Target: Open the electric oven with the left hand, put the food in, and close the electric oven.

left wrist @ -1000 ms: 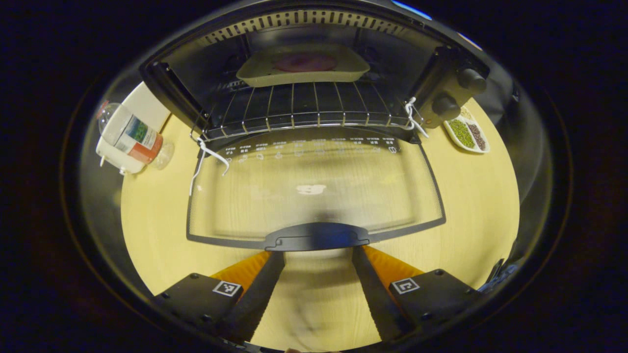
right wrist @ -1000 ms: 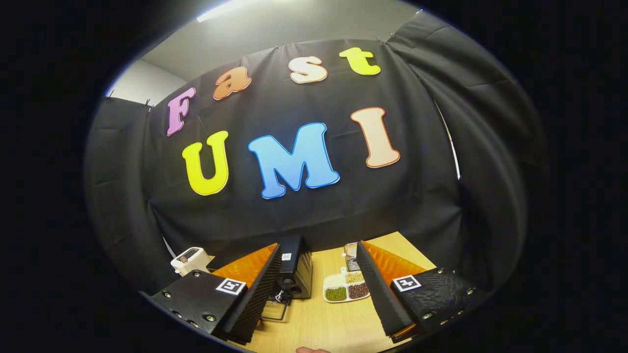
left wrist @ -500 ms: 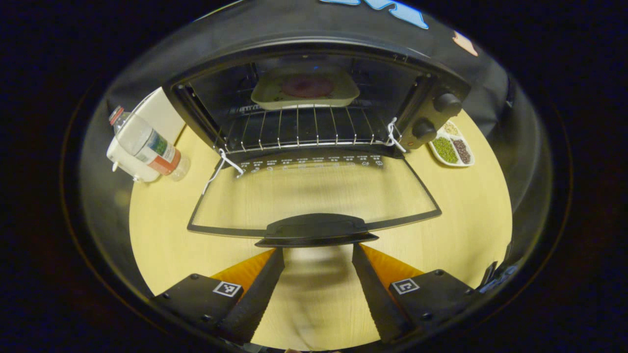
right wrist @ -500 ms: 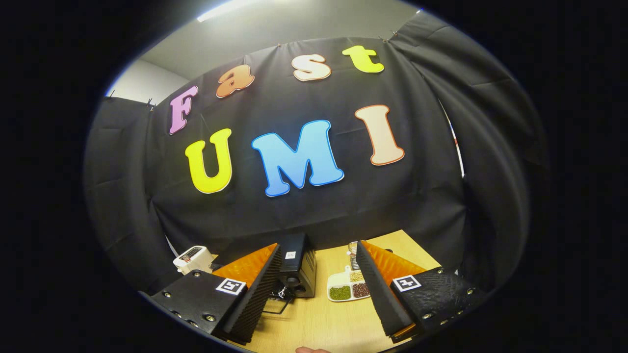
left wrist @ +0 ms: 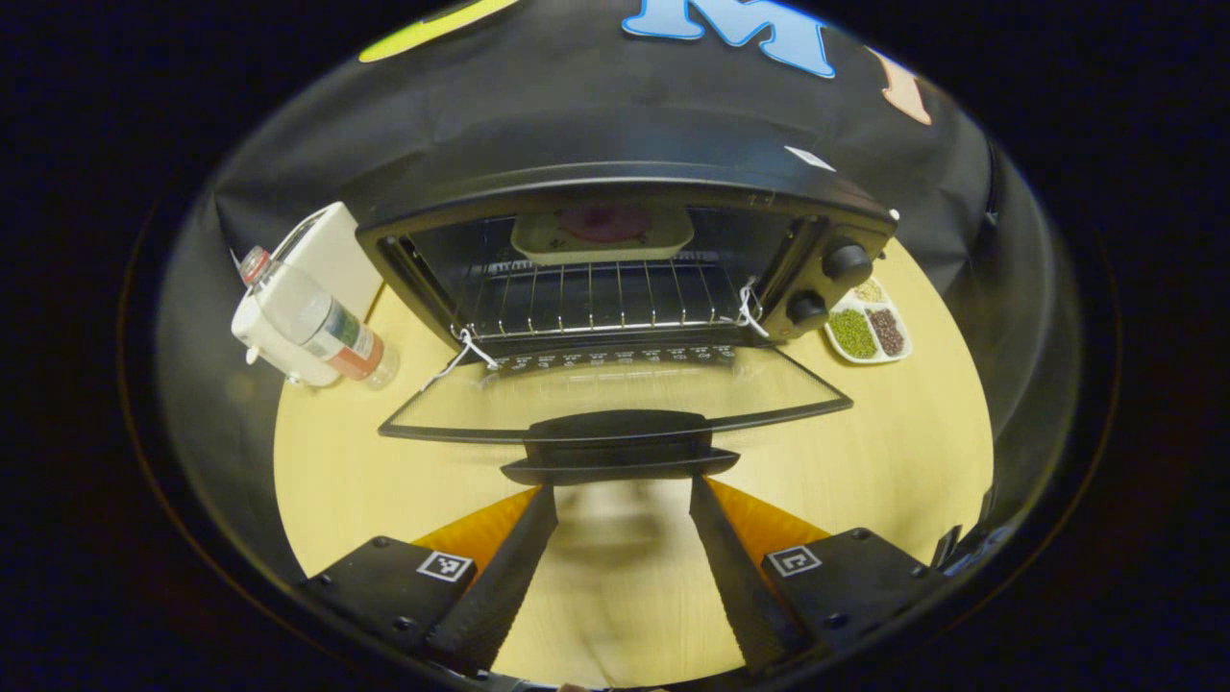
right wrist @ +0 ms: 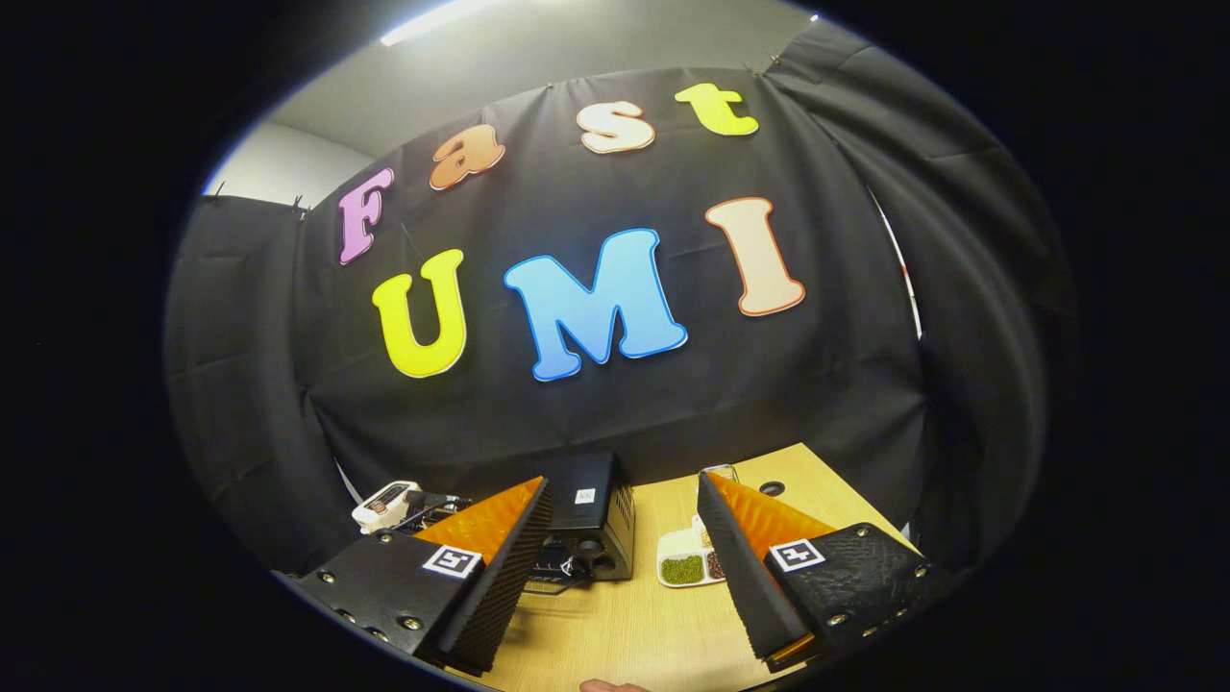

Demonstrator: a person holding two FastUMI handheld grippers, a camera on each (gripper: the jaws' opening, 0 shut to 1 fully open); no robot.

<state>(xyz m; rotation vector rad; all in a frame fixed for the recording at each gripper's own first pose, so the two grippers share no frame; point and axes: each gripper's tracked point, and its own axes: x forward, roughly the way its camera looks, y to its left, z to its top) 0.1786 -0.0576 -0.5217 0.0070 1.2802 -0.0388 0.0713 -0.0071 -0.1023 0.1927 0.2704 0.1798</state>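
**Glass door partway up, left gripper at the handle**

Glass oven door (left wrist: 615, 394) stands partly raised in the centre of the left gripper view, its dark handle (left wrist: 620, 450) at the near edge. Left gripper (left wrist: 620, 500) points straight at that handle from the bottom of the frame, fingers apart; their tips sit just under the handle's lower lip, one at each end. Whether they touch it I cannot tell. Nothing is held between them.

Electric oven (left wrist: 625, 250) sits upper centre on the pale wood table (left wrist: 894, 452). Inside, a tray (left wrist: 602, 231) with dark reddish food (left wrist: 605, 222) rests at the back of the wire rack (left wrist: 596, 298). White strings (left wrist: 461, 351) hang at the hinge corners. Two knobs (left wrist: 846, 261) on the oven's right panel. Plastic bottle (left wrist: 322, 322) leans against a white appliance (left wrist: 317, 269) at left. Divided dish of beans (left wrist: 868, 327) at right of the oven.

Right gripper (right wrist: 625, 500), at the bottom of the right gripper view, is open and empty, aimed high at the booth wall; oven (right wrist: 591, 514) and bean dish (right wrist: 687, 565) show small between its fingers.

Against a second ago: in the left gripper view the door has swung up from near flat, so less of the glass face shows; the oven sits lower and smaller in frame, with more wall above it. Finger gap unchanged. In the right gripper view the scene has shifted slightly; the bean dish is now partly hidden behind the right-hand finger (right wrist: 745, 577).
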